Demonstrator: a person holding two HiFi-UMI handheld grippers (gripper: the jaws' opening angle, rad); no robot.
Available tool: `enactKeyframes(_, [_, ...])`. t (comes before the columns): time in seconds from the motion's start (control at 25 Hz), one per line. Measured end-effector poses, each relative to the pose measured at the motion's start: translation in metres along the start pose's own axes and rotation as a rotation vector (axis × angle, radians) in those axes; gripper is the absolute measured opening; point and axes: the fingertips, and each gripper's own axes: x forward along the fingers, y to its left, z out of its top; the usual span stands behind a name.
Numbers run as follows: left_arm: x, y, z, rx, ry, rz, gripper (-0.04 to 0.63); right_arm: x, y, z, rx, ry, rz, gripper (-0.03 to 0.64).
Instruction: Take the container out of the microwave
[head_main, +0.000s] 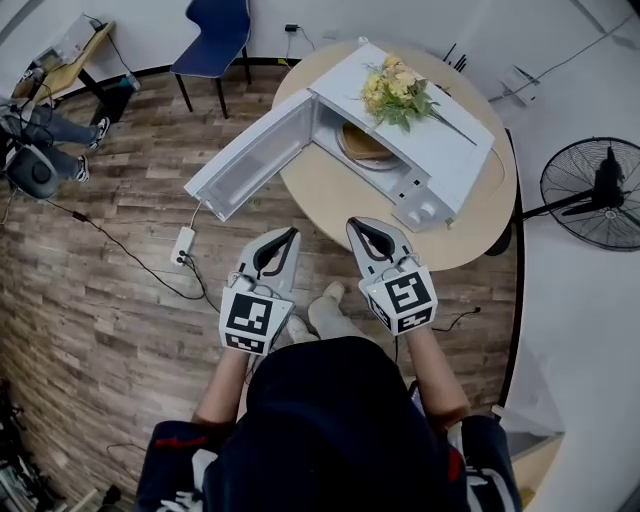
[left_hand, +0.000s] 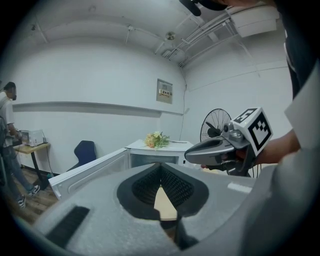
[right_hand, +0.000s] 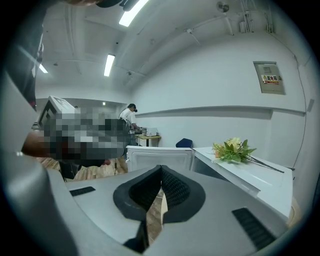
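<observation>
On the round counter (head_main: 330, 195) the microwave (head_main: 445, 150) stands with its door (head_main: 250, 165) already open to the left. The container (head_main: 362, 145) sits inside the cavity, not yet touched. The left claw (head_main: 291, 234) and the right claw (head_main: 353, 224) are both closed, with nothing between the jaws. They hang at the near edge of the counter, apart from the microwave. I judge that reaching in, gripping and taking out are all left to do.

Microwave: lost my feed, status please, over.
Left tongs and right tongs shut, empty, short of the microwave. Container inside, door open. Nothing blocks the opening.
</observation>
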Motion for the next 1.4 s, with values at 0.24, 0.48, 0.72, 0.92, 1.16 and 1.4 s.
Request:
enactKeyframes(0.24, [0.052,0.001,0.012,0.012,0.019,-0.028,0.014,0.021,-0.041,0.002,0.004,-0.005,0.007,0.008])
enactKeyframes(0.48, [0.094,0.002,0.022,0.022,0.024,-0.033,0.014,0.037,-0.082,0.004,0.013,-0.014,0.023,0.008])
enactKeyframes(0.72, [0.123,0.010,0.022,0.016,0.028,-0.011,0.014,0.044,-0.099,0.000,-0.002,-0.015,0.057,0.008])
enactKeyframes(0.92, [0.138,0.007,0.024,0.048,0.038,-0.037,0.014,0.050,-0.108,-0.011,0.015,0.004,0.057,0.008])
enactKeyframes(1.16, [0.153,0.024,0.016,0.036,0.068,-0.080,0.014,0.064,-0.109,-0.022,0.039,0.050,0.030,0.008])
enactKeyframes(1.4, [0.162,0.044,0.006,0.050,0.110,-0.171,0.014,0.090,-0.107,-0.038,0.061,0.119,-0.033,0.008])
